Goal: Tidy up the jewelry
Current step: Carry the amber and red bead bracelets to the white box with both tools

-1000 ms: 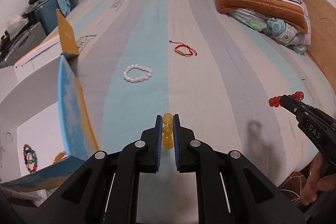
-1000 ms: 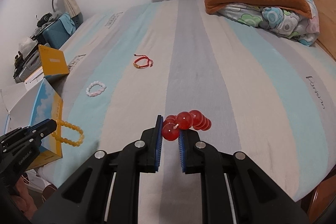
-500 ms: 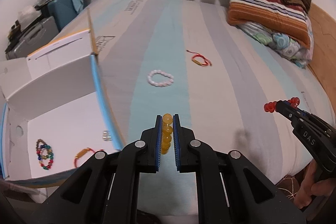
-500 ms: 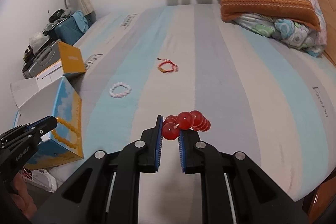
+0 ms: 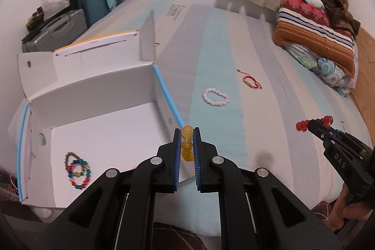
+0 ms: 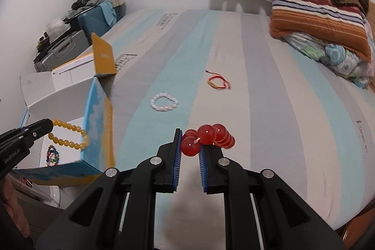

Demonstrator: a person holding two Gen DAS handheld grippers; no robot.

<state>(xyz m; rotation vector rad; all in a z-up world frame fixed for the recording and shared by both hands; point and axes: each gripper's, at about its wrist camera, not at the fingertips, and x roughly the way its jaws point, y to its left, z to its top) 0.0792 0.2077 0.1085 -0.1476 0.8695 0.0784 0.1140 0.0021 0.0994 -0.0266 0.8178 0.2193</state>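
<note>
My left gripper [image 5: 186,132] is shut on a yellow bead bracelet [image 5: 187,146], held above the near right wall of the open white box [image 5: 112,90]. In the right wrist view the bracelet [image 6: 70,136] hangs over the box [image 6: 68,95] from the left gripper [image 6: 48,124]. My right gripper [image 6: 190,139] is shut on a red bead bracelet [image 6: 208,136] above the bed; it also shows in the left wrist view [image 5: 313,124]. A multicoloured bead bracelet [image 5: 77,170] lies in the box. A white bead bracelet [image 5: 215,97] and a red cord bracelet [image 5: 250,81] lie on the bed.
The striped bedspread [image 6: 281,97] fills the middle. Folded blankets and pillows [image 6: 321,22] are stacked at the far right. Suitcases and clutter [image 5: 68,15] stand beyond the box at the left. The box's flap [image 6: 103,57] stands upright.
My left gripper has swung left with the yellow bracelet, from over the bed to over the box's edge. The right gripper still holds the red bracelet and has turned slightly left.
</note>
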